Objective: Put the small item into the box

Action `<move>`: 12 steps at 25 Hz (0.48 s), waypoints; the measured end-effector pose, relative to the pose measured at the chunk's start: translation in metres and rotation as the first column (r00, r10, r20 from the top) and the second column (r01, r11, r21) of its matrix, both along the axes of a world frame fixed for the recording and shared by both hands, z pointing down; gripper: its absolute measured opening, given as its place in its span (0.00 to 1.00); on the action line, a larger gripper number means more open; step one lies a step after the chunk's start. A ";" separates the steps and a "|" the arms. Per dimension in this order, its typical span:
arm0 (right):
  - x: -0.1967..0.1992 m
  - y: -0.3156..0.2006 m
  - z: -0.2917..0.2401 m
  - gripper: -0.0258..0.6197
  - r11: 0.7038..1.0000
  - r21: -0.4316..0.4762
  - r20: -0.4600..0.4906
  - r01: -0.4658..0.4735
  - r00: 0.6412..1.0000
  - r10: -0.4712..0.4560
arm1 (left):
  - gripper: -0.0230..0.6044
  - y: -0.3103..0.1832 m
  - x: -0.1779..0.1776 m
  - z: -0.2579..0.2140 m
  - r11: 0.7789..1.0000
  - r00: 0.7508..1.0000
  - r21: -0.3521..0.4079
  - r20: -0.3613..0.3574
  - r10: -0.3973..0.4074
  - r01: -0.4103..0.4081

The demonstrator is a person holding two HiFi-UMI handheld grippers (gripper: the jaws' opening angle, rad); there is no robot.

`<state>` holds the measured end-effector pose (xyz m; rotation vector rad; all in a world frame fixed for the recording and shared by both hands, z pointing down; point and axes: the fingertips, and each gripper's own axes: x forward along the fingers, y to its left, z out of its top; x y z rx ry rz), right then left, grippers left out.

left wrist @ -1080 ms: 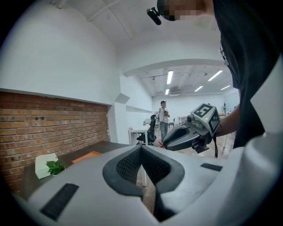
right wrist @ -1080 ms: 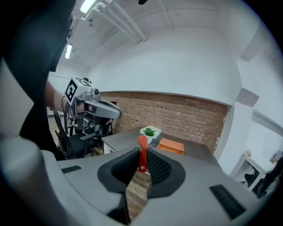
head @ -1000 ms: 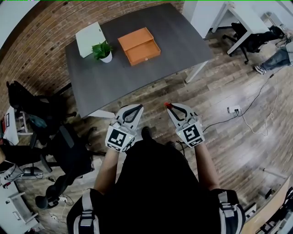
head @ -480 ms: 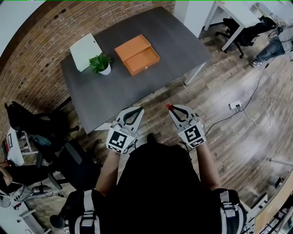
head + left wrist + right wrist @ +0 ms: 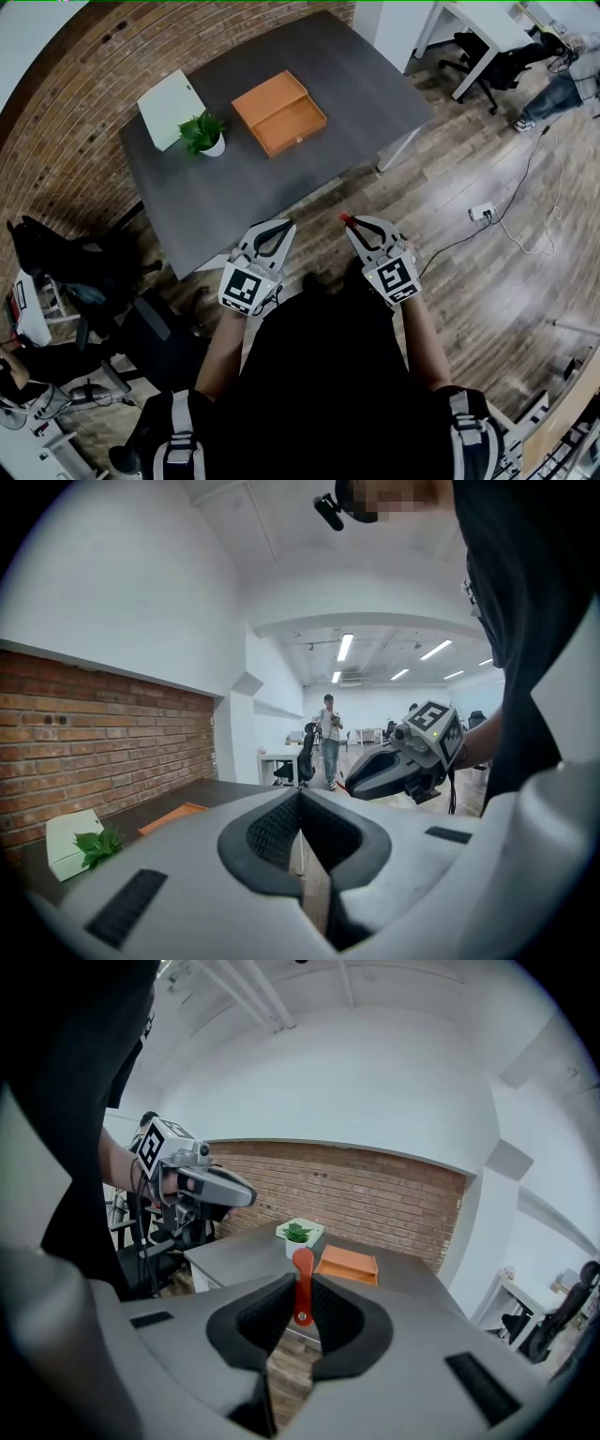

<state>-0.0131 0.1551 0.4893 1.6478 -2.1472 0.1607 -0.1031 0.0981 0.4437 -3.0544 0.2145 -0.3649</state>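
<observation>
Potted plant [image 5: 206, 131] upper left, on grey counter [image 5: 281, 187], just beside white block [image 5: 167, 108]. Black chair [image 5: 52, 255] at left edge. Wood floor [image 5: 497, 291]; socket strip [image 5: 480, 213] at right.

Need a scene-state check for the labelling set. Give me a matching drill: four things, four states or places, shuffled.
Things:
1. small item
2. box
3. plant
4. left gripper

States or places:
A. shut, nothing between the jaws
B. orange, on the table
C. in a white pot
D. red, clamped in the right gripper

Pairs: 1-D, 2-B, 3-C, 4-A
</observation>
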 end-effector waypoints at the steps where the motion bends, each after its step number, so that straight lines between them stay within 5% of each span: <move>1: 0.002 -0.003 -0.001 0.14 1.000 0.000 0.003 0.003 1.000 -0.003 | 0.07 -0.002 0.002 0.000 1.000 1.000 -0.001 0.001 -0.003 0.003; 12: 0.037 -0.044 0.001 0.14 0.994 -0.002 0.008 0.112 0.994 -0.112 | 0.07 -0.031 0.034 0.002 0.994 0.994 -0.012 0.012 -0.106 0.106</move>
